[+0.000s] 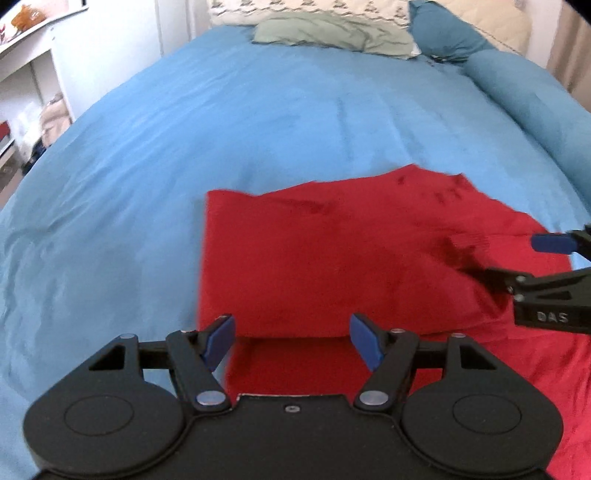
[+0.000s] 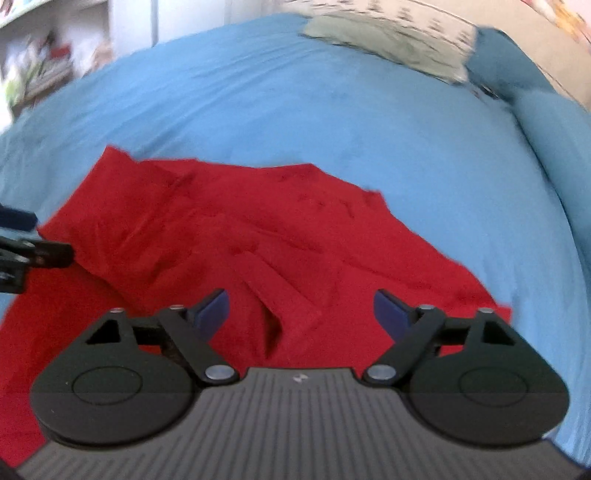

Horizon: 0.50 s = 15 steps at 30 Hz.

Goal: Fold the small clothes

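We see the red garment (image 1: 314, 251), soft and limp on the bed (image 1: 184, 147); best pinched at corners. Left tool (image 1: 291, 341) and right tool (image 2: 301, 317) gape empty.

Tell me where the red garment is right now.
The red garment lies partly folded on the blue bedspread, just ahead of both open grippers, with the pillows beyond it at the bed's far end.
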Available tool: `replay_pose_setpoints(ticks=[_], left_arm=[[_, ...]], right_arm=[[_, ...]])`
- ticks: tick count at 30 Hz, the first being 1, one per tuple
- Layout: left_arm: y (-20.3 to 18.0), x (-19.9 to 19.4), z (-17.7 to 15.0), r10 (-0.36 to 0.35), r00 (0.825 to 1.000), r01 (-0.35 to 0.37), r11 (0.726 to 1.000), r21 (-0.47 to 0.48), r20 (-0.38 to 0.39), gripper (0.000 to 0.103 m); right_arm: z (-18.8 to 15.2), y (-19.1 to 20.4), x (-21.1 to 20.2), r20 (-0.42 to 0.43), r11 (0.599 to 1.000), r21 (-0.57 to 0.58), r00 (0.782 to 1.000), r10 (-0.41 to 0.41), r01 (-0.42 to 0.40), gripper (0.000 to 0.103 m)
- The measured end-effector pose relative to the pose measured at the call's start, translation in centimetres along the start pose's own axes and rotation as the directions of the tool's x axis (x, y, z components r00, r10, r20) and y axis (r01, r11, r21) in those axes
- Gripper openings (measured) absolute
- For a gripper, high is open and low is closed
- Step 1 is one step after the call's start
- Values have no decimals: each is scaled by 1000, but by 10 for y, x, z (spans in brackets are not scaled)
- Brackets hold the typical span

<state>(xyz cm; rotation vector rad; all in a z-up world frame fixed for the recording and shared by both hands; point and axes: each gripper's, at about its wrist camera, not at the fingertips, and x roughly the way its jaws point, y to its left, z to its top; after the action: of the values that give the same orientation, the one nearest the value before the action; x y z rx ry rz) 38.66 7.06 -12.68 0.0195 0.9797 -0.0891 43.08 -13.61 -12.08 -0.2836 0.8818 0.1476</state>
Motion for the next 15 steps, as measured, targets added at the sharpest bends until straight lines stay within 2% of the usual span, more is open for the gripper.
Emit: replay_pose_setpoints(ticks=[3, 4, 6, 7, 8, 11, 15], left_arm=[[13, 3, 3, 5, 1000, -5, 999, -34, -5, 73], [15, 3, 4, 5, 1000, -5, 999, -42, -4, 73], [20, 4, 9, 4, 1000, -4, 999, -52, -7, 73], [23, 2, 10, 4, 1000, -4, 998, -55, -2, 73], [23, 3, 13, 5, 1000, -4, 998, -59, 3, 73], [28, 4, 16, 2, 1000, -2, 997, -73, 4, 73], [29, 5, 16, 6, 1000, -6, 997, -73, -8, 73]], right_arm=[[6, 14, 23, -30, 998, -55, 1000, 8, -9, 79], [7, 18, 30, -42, 998, -65, 999, 2, -5, 70], [6, 20, 40, -55, 997, -74, 998, -8, 4, 60], [7, 19, 43, -62, 998, -61, 998, -11, 7, 44], [6, 16, 45, -68, 999, -42, 998, -13, 10, 36], [6, 2, 39, -51, 999, 32, 998, -23, 24, 27], [-6, -24, 18, -28, 984, 160, 997, -76, 79, 27]])
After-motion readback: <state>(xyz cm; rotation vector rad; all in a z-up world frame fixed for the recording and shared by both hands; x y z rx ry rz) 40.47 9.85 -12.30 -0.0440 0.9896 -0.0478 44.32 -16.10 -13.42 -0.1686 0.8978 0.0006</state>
